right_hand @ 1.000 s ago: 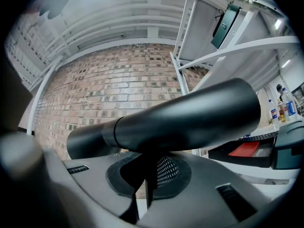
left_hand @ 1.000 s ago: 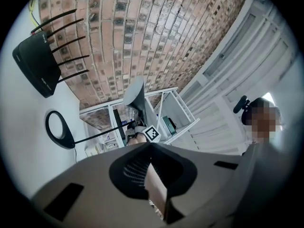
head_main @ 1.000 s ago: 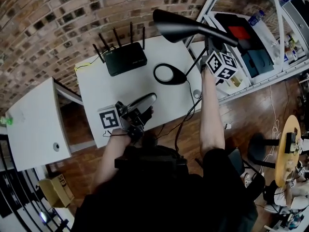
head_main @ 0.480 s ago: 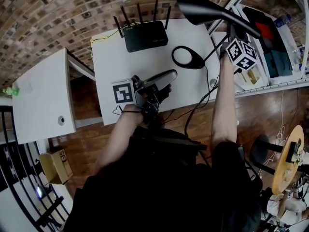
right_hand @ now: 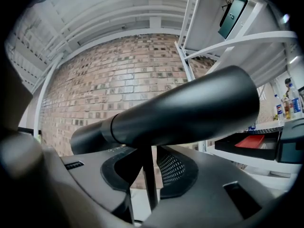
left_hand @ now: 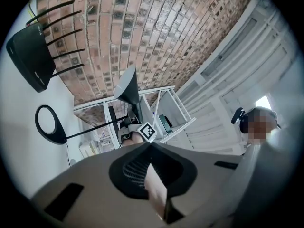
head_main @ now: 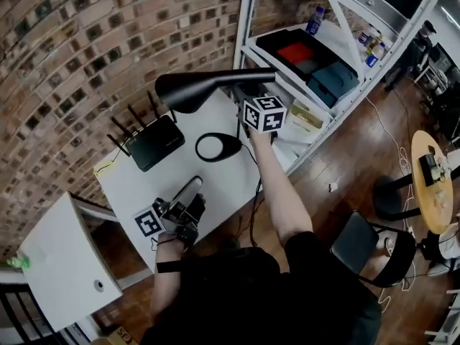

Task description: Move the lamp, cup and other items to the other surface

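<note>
A black desk lamp stands on the white table [head_main: 136,185], its ring base [head_main: 218,148] flat and its long head [head_main: 208,88] pointing left. My right gripper [head_main: 242,106] is at the lamp's thin stem [right_hand: 148,175]. Its jaws have just been opening, and the stem now stands between the pads with a gap beside it. The lamp head [right_hand: 180,113] fills the right gripper view. My left gripper [head_main: 195,187] hovers at the table's front edge, shut on a thin pale flat piece [left_hand: 156,189]; I cannot tell what it is. No cup shows.
A black router [head_main: 151,142] with antennas sits at the table's back left. A second white surface [head_main: 57,264] lies lower left, with a small green thing [head_main: 14,262] on it. A white shelving rack [head_main: 309,56] stands right of the table. A chair [head_main: 366,243] and a round wooden table [head_main: 435,185] stand behind.
The head view has swung and pulled back, so the whole scene sits differently in the picture. Against the table, the lamp and both grippers stay about where they were.
</note>
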`<state>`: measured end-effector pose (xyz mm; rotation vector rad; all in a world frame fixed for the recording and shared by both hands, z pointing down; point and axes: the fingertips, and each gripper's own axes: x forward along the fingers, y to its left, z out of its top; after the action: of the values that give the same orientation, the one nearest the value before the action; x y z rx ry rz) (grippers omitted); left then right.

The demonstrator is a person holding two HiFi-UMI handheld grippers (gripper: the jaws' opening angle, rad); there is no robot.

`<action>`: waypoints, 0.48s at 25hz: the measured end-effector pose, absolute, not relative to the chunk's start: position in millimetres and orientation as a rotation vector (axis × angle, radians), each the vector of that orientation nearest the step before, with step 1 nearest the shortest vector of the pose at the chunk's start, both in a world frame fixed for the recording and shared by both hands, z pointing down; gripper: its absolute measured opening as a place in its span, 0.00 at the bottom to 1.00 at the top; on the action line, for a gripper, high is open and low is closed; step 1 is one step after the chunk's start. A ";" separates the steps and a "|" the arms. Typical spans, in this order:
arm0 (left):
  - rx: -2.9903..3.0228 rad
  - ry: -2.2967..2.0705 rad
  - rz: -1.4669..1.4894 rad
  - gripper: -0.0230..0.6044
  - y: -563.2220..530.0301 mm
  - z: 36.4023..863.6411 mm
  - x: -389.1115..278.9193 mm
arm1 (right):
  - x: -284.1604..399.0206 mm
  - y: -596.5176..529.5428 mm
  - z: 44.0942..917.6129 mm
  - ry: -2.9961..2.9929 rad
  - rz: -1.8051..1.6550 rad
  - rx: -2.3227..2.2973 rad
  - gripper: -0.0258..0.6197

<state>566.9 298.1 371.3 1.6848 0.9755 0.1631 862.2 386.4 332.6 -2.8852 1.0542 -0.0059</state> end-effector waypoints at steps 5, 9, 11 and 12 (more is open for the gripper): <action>1.661 0.977 0.188 0.04 296.7 375.7 562.2 | 852.6 394.5 336.2 1.052 -0.030 -2.891 0.22; 1.630 0.982 0.217 0.04 305.6 377.1 561.6 | 846.1 411.0 335.8 1.026 -0.045 -2.890 0.22; 1.626 0.997 0.240 0.04 309.8 375.3 558.9 | 839.9 417.5 333.7 1.010 -0.039 -2.869 0.22; 1.631 1.010 0.242 0.04 312.6 372.8 555.4 | 833.0 416.6 330.8 1.021 -0.036 -2.853 0.22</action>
<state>555.4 312.6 372.8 1.6309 1.0096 0.2424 833.0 416.6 330.8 -2.8529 1.0205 -0.0358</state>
